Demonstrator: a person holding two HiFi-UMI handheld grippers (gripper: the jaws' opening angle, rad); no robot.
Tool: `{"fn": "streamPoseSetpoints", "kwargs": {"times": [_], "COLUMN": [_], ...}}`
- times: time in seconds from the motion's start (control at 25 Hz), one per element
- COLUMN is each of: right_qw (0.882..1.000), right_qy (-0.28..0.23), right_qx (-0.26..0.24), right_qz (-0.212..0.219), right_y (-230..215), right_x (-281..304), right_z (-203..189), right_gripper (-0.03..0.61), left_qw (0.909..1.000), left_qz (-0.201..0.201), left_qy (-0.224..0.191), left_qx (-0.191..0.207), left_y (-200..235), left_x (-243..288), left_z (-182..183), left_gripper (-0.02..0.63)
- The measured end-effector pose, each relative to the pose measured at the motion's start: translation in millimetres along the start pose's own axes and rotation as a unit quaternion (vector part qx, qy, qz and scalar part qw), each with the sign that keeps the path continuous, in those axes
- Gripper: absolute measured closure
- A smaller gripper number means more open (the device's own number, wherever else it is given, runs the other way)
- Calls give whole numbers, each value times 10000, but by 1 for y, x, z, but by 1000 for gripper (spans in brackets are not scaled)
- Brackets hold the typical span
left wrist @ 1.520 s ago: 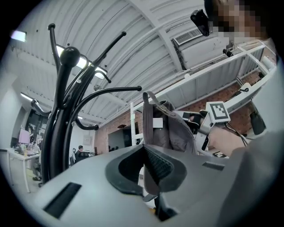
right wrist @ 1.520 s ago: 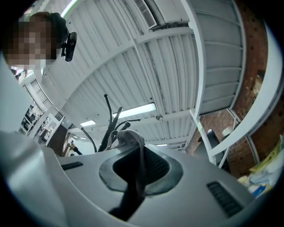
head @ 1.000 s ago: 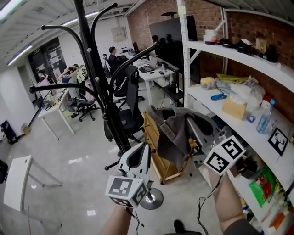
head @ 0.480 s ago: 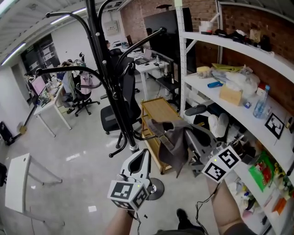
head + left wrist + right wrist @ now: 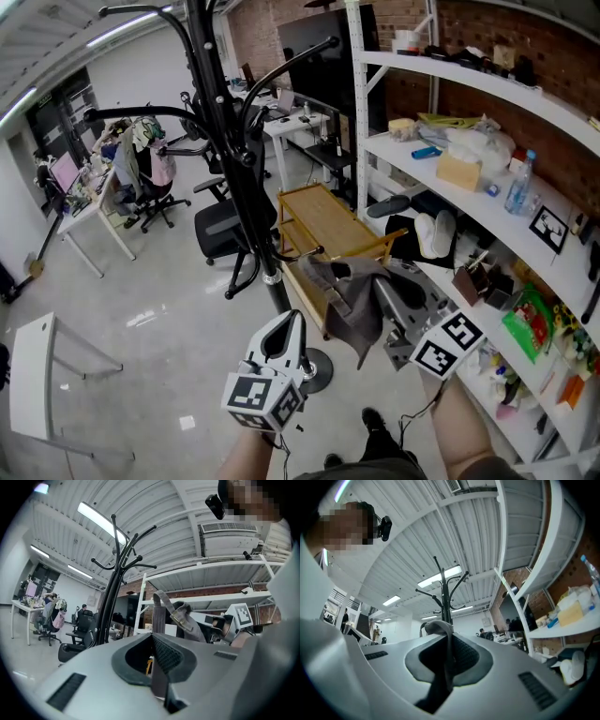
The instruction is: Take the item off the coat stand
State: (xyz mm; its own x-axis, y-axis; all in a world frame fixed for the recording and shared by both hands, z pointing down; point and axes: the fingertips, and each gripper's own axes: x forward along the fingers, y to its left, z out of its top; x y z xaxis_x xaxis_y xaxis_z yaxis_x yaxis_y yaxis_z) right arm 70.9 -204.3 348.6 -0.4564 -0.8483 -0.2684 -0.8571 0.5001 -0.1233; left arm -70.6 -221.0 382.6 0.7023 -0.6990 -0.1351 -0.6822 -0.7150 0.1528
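While the grey bag (image 5: pixel 354 309) is clamped by its strap in the right gripper (image 5: pixel 382 292), coat stand (image 5: pixel 236 159) kept clear at 11 o'clock, left gripper (image 5: pixel 292 321) clenched shut, nothing gripped.

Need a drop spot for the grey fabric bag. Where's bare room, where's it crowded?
Free: the bare top of the light wooden cart, between the black metal coat stand and the white shelving unit; the glossy grey floor left of the stand. Crowded: its shelves, packed with a tan box, a clear bottle, white shoes.

Blk coat stand (image 5: pixel 246 178) glossy metal, grey bag (image 5: pixel 352 305) matt cloth, floor (image 5: pixel 141 314) glossy, trolley (image 5: pixel 323 220) bare wood.
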Motion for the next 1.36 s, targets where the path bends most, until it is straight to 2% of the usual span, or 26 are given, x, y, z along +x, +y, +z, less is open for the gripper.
{"fn": "streamPoseSetpoints", "kwargs": {"times": [0.36,0.56,1.36], "right_qw": [9991,9981,9975], "right_qy": [237,344,383], "right_qx": [201,254,187], "right_qz": [-293,-448,-563], "right_y": [15,17,10], "right_x": [-22,-28,-33], "right_z": [-40,-52,-45], "right_gripper": [554,554,554], "left_qw": [9992,9994,9993], "left_qz": [41,27,-22], "left_qy": [372,329,232], "left_qx": [-114,-139,-288], "left_y": [8,15,14], "left_x": [-30,-38,-36], "left_z": [-25,-35,-34], "left_gripper": [607,607,607]}}
